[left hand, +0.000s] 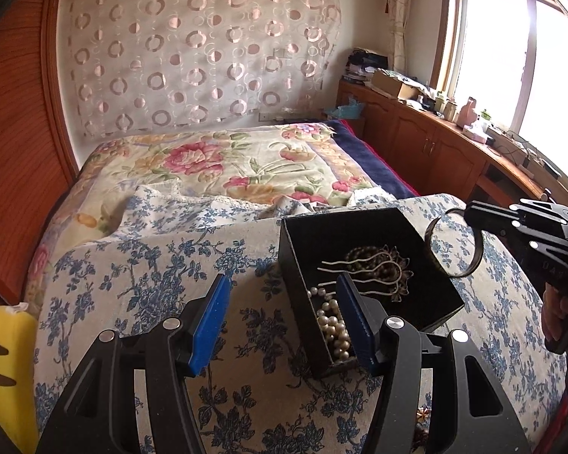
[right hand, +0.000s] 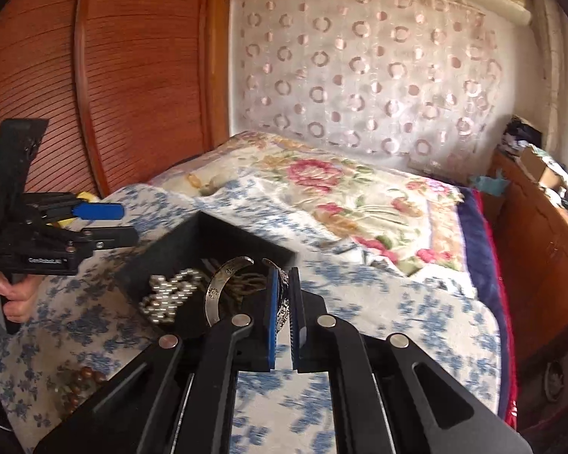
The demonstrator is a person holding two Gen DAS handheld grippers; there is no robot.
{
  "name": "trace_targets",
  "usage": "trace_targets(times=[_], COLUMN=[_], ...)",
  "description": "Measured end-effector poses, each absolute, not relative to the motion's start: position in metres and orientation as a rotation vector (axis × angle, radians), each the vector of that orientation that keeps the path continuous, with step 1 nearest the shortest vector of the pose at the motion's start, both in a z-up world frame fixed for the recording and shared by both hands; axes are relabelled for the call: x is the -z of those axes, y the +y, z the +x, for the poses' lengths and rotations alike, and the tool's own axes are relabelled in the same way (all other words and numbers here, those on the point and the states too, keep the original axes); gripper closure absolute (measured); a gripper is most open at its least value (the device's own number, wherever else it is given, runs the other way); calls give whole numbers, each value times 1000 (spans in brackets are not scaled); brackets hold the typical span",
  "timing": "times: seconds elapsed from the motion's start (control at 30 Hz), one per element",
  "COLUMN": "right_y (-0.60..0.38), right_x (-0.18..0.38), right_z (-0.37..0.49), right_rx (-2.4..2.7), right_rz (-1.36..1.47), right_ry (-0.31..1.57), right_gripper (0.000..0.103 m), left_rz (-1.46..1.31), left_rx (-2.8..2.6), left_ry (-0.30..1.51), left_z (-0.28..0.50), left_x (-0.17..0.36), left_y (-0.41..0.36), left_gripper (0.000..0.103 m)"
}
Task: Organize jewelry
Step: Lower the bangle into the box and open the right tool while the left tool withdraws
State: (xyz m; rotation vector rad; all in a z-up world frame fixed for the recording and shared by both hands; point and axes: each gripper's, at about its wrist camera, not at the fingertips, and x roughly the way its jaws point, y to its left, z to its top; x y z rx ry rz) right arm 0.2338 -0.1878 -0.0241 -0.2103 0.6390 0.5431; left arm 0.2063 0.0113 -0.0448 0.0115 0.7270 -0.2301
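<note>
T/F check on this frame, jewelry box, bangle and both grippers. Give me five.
1. The right gripper is shut on the silver bangle. True.
2. The left gripper holds the pearl necklace. False: it is open, holding nothing.
3. The pearls lie inside the black box. True.
4. The box has its lid on. False: it is open at the top.
5. The box sits on a blue floral cloth. True.
</note>
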Motion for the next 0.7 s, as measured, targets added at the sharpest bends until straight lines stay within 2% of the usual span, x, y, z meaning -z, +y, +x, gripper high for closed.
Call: trace_targets(times=[0.37, 0.7], right_y=[-133, -150], right_x=[56, 35], right_z=[241, 204], right_rx=[-665, -631], right_rz=[-262, -243], right_ry=[778, 730], right_gripper=[95, 95], left_rz=[-2, 9], left_rx=[242, 253], left_ry=[739, 774], left_z=[187, 153], left_x=[47, 61], left_y=[12, 6], left_gripper=[47, 46])
